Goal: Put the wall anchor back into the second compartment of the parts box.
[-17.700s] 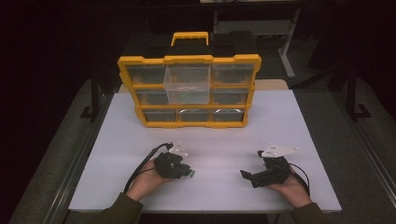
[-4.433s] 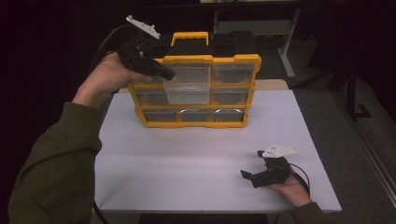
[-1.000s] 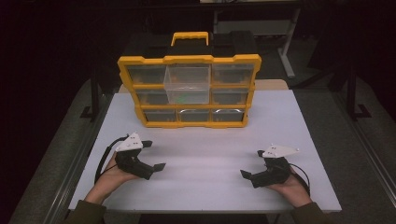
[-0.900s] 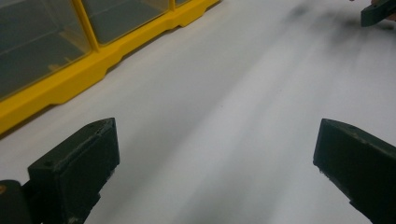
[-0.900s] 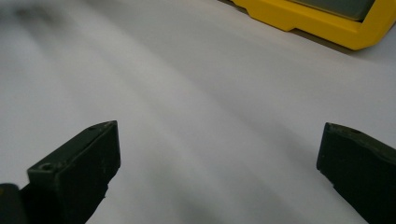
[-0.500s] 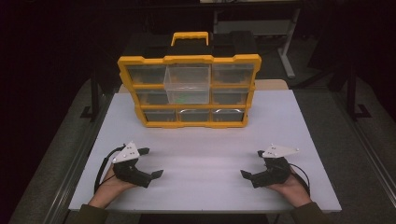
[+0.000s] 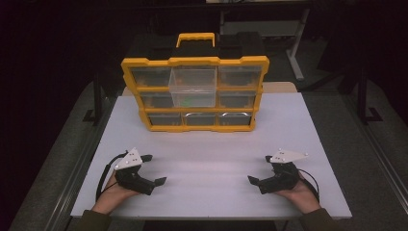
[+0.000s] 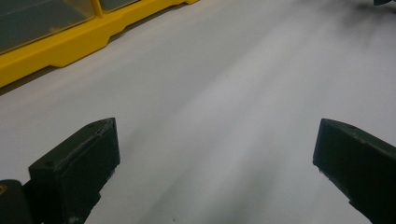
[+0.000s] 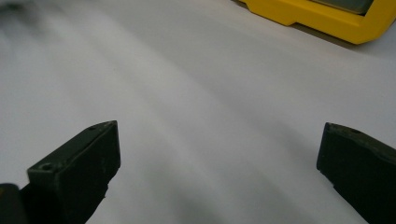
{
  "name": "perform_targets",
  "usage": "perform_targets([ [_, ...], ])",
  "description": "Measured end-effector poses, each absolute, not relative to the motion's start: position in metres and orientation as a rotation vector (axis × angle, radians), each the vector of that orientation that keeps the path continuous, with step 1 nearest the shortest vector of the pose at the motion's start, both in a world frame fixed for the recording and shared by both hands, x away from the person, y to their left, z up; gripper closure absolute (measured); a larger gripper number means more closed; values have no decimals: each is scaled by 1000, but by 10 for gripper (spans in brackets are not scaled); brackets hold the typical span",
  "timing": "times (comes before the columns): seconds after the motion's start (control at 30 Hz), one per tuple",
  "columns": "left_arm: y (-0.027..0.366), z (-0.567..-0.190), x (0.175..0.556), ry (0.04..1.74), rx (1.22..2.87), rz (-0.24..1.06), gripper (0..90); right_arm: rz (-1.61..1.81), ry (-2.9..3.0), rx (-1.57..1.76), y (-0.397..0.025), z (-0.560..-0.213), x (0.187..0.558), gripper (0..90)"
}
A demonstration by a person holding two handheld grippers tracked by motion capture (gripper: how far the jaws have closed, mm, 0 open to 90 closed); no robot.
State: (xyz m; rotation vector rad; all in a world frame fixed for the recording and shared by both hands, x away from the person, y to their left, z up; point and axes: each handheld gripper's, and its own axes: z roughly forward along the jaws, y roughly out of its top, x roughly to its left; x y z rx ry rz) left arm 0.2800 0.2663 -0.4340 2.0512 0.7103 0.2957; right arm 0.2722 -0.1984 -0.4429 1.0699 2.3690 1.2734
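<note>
Otherwise bare, the white table point(image 7: 211, 144) carries a yellow organizer point(image 7: 195, 94) at its far middle, standing upright with its drawer fronts toward the person and a yellow handle point(image 7: 196, 39) on top. It holds three rows of clear drawers in a yellow frame. One clear drawer point(image 7: 193, 86), in the middle column at the top, is pulled out toward the person and stands proud of the others; something small and green shows through its clear front near the bottom, too blurred to name. The other drawers sit flush, and what they hold cannot be made out. Nothing lies between the organizer and the two grippers, only open white table. The left gripper point(image 7: 153, 169) rests at the near left of the table in the person's hand, its jaws spread wide and holding nothing; in the left gripper view they frame bare table, with the yellow base of the organizer well ahead at the upper left. The right gripper point(image 7: 259, 169) rests at the near right, likewise with jaws apart and nothing between them; in the right gripper view the yellow base shows far off at the upper right. Both grippers are well apart from the pulled-out drawer and from each other, their jaws angled inward toward the middle of the table.
</note>
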Motion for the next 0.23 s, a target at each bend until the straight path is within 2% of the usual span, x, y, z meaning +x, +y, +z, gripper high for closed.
perform_targets([
  [0.23,266,-435,280,712,2061,289,4,1271,2370,1066,-198,-443,273,0],
])
